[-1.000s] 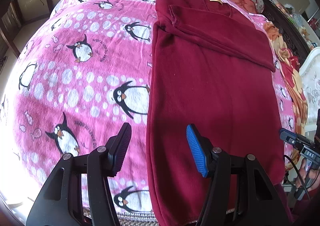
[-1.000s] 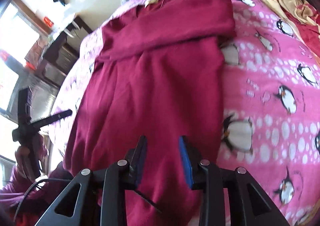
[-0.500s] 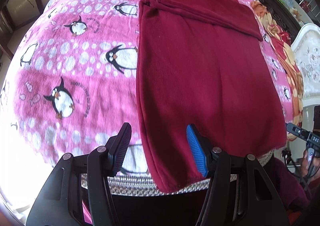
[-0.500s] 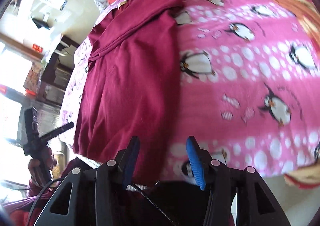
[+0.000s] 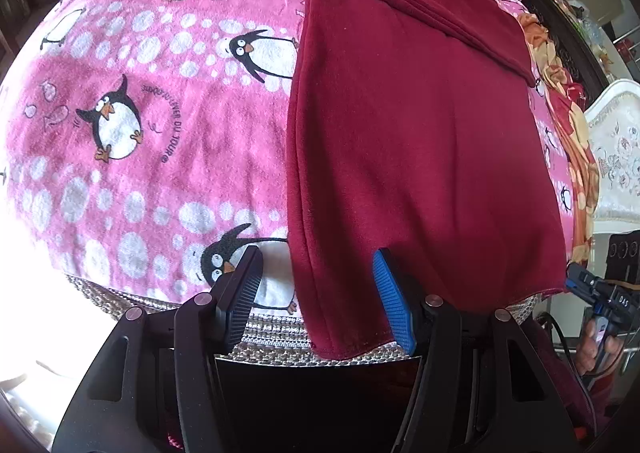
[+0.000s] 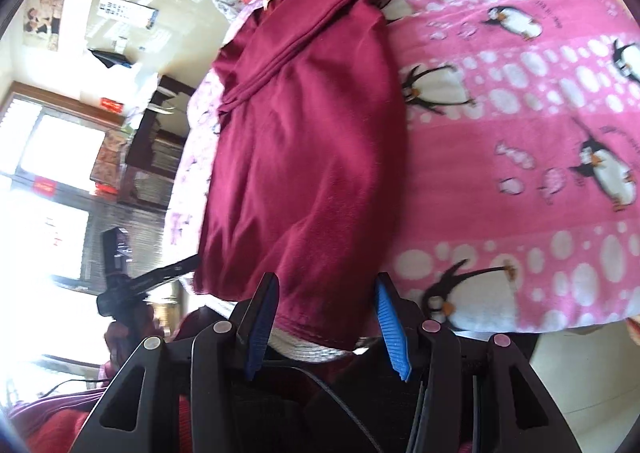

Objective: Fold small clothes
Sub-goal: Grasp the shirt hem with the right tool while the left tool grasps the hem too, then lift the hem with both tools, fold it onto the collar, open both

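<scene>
Whereas 1 second ago both grippers hovered over the middle of the garment, each now sits at the near edge of the bed, lined up with 1 bottom corner of the hem. The maroon garment [image 5: 408, 125] lies flat on the pink penguin blanket [image 5: 152, 125], its upper part already folded across near the collar, its hem reaching the woven trim at the bed edge.

1. Left gripper [image 5: 316, 301]: jaws wide apart, holding nothing. The hem's left corner lies between the 2 fingers, with the blue pad over the cloth and the dark pad over the blanket.
2. Right gripper [image 6: 326, 327]: jaws now wide, having opened from the narrow gap seen 1 second ago. The hem's right corner hangs between its fingers, and no contact with the cloth can be confirmed.

Assessment: the pull-back to the hem and the opening of the right gripper indicate preparation for the next fold, most likely a lift of the bottom edge toward the collar. Neither corner is pinched yet. Both grippers need to close on the 2 corners at matching positions; an uneven grip would probably skew the fold.
</scene>
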### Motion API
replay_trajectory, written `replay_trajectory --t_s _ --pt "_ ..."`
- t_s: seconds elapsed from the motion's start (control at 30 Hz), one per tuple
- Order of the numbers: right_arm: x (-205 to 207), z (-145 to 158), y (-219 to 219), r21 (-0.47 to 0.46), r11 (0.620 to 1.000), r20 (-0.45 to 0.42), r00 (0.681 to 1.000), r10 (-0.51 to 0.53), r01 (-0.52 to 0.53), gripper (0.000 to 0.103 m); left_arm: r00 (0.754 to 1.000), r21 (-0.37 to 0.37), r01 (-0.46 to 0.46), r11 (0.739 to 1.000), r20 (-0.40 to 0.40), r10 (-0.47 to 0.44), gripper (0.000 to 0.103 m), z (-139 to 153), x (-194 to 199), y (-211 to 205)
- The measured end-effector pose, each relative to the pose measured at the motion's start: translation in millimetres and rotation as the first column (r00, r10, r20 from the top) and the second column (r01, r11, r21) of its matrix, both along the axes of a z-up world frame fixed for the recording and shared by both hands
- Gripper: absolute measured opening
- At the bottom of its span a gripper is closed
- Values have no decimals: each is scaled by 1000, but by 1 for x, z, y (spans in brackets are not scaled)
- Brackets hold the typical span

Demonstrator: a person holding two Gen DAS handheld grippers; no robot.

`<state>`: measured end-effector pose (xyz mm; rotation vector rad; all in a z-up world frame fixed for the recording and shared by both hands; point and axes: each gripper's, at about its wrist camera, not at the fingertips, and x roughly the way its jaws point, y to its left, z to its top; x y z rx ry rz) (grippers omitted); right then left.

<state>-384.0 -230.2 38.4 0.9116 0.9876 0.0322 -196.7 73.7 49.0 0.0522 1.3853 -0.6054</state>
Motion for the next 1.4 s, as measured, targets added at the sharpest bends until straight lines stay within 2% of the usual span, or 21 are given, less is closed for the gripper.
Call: replay_trajectory --t_s 0.1,0.27,0.37,0.47,0.53,0.6,0.63,0.67,0.7,0.73,0.87,1.07,1.4 --pt "4 -8 3 27 1000 -2 1000 3 -3 47 1000 -6 7 1000 -1 -7 57 -2 -2 -2" --pt "4 -11 0 68 998 17 1000 13 -14 47 1000 -3 29 1000 7 -29 67 -5 -5 -12" --pt "7 -18 -2 116 993 22 1000 5 -8 47 999 6 42 999 12 -42 68 -5 -7 -19" --pt "7 -17 -1 117 993 40 999 18 -23 47 997 22 80 997 23 -80 68 -7 -9 -26" --pt "8 -17 1 103 994 49 998 28 -33 39 996 27 86 996 24 -86 67 -7 -9 -30" --pt "10 -17 2 84 996 61 998 35 -40 28 995 40 91 995 39 -93 47 -6 -10 -34" --pt "11 -17 3 76 996 66 997 38 -43 26 994 49 97 994 44 -100 24 -5 -10 -35" --pt "12 -16 3 70 997 70 997 41 -45 20 993 49 106 993 40 -108 15 -5 -10 -39" --pt "13 -14 3 64 997 76 996 45 -50 16 992 46 116 992 40 -118 15 -3 -9 -42" --pt "15 -10 4 51 997 88 995 49 -54 15 991 46 125 991 44 -127 9 -1 -9 -43" --pt "24 12 -1 22 997 154 986 65 -69 13 989 6 129 992 78 -129 7 17 2 -50" --pt "55 47 -17 -53 996 238 968 76 -65 13 979 -71 100 992 186 -86 7 53 39 -70" --pt "124 76 -67 -152 988 307 951 24 24 12 949 -110 86 990 313 -47 7 83 111 -107"
